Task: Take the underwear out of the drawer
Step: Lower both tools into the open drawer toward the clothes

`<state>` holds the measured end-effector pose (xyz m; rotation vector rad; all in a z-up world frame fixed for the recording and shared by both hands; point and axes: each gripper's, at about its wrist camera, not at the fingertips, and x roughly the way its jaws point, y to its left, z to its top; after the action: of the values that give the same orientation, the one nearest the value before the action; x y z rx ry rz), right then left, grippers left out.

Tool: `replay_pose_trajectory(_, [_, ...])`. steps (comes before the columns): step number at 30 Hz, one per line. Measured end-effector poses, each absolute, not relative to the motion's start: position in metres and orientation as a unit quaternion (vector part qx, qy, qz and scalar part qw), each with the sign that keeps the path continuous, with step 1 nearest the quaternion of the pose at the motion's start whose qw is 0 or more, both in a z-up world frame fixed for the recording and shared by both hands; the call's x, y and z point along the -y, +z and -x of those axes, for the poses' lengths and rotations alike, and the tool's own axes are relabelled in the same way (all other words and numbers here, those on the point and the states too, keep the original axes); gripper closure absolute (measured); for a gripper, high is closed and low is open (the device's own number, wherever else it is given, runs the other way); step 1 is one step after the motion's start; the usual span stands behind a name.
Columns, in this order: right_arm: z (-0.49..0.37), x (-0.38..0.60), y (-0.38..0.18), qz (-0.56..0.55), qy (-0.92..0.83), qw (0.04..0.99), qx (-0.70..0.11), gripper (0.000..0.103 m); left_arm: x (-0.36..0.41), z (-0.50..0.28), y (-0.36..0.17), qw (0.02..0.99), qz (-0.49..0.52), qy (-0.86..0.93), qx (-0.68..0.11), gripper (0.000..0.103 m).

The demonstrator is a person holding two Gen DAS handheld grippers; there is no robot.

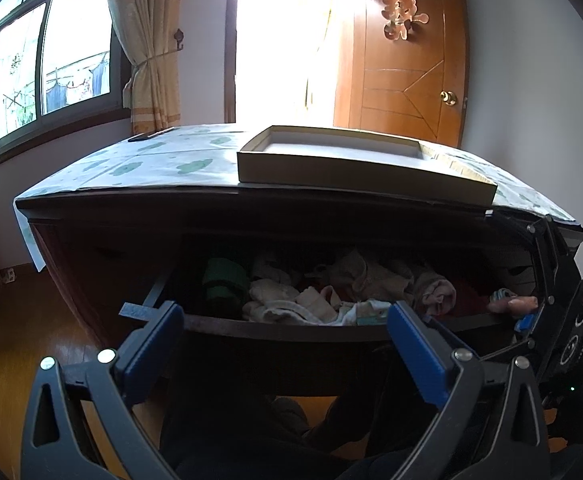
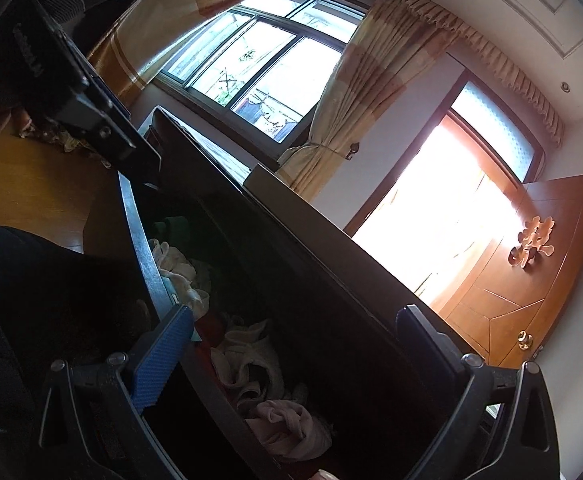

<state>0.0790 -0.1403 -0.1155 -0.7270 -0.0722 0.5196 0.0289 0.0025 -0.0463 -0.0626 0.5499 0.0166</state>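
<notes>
A dark wooden drawer stands pulled open and holds a heap of underwear in cream, pink and green. My left gripper is open and empty, just in front of the drawer's front edge. In the right wrist view the drawer runs diagonally, with cream and pink underwear inside. My right gripper is open and empty, its jaws straddling the drawer's right end above the pink pieces. The right gripper's body shows at the right edge of the left wrist view.
The dresser top has a patterned cover, and a shallow cardboard tray stands on it. An open wooden door is behind, a window with curtains at left. Wood floor lies to the left.
</notes>
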Motion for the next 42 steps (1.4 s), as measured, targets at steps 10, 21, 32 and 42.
replay_pose_trajectory(10, [-0.073,0.146,-0.106,0.288,0.284,0.915,-0.012,0.001,-0.004,-0.029,-0.047,0.961,0.028,0.012,-0.276,0.000])
replay_pose_trajectory(21, [-0.070,0.145,-0.103,0.238,0.299,0.922,-0.069,0.001,-0.003,-0.032,-0.047,0.955,0.020,0.011,-0.294,0.000])
replay_pose_trajectory(32, [-0.080,0.152,-0.093,0.168,0.312,0.924,-0.143,0.001,0.005,-0.036,-0.048,0.944,0.000,-0.017,-0.331,0.000])
replay_pose_trajectory(42, [-0.087,0.152,-0.088,0.156,0.312,0.913,-0.210,0.001,-0.001,-0.042,-0.049,0.939,0.019,-0.022,-0.343,0.000])
